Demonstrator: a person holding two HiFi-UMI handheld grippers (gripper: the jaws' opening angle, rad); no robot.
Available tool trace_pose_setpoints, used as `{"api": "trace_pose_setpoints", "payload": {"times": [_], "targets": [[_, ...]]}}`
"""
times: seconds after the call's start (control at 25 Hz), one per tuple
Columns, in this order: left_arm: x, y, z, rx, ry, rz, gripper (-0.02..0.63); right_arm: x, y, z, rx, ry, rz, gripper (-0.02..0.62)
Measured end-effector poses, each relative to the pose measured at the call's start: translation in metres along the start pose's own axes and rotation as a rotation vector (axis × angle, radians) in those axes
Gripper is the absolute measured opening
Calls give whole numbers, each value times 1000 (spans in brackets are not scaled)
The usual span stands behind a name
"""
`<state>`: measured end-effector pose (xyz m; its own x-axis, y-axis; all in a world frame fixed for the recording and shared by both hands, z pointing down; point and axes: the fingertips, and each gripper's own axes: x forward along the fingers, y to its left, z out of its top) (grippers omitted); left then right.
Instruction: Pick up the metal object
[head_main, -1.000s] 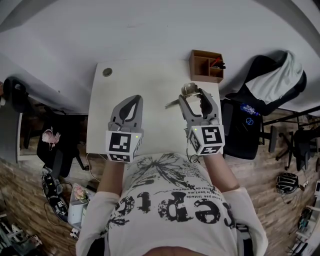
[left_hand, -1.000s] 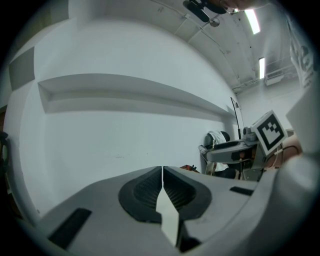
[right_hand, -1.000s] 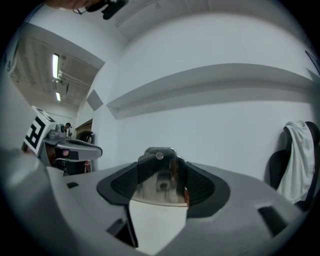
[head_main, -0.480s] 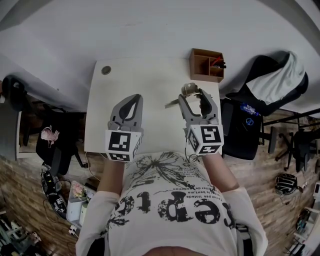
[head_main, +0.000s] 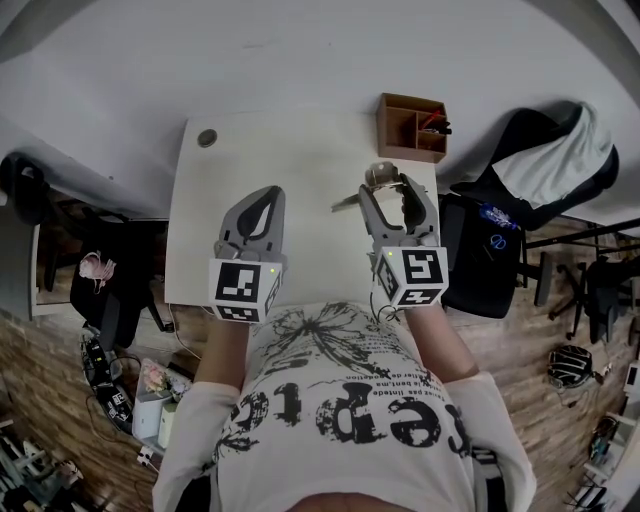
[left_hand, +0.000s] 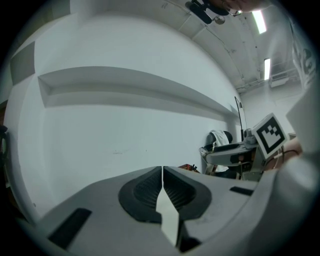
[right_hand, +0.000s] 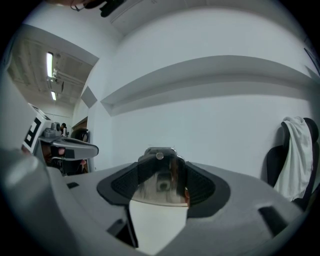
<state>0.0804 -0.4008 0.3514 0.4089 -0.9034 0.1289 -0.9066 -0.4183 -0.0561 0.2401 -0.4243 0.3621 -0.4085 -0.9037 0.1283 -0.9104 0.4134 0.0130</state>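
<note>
Right gripper: jaws clamped on the metal object, over the far right part of the white table.
- In the right gripper view, the metal object fills the gap between the two ribbed pads. It touches both, and its shiny face mirrors the surroundings. Its top edge stands just above the fingertips.
- Head view: the object's rounded part shows at the gripper's tip. A thin part sticks out to the left, past the left finger.
- Cannot tell whether it is clear of the tabletop.

Left gripper: jaws together, only a hairline seam between them in the left gripper view, nothing held. Well apart from the object, over the table's near middle.

Wooden box at the far right corner, near the right gripper's tip.
</note>
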Motion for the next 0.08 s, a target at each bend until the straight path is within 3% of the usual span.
{"api": "trace_pose_setpoints", "payload": {"times": [0.08], "targets": [[5,0,1,-5,3,-4,11,3,-3,0,-1,1,1,273]]}}
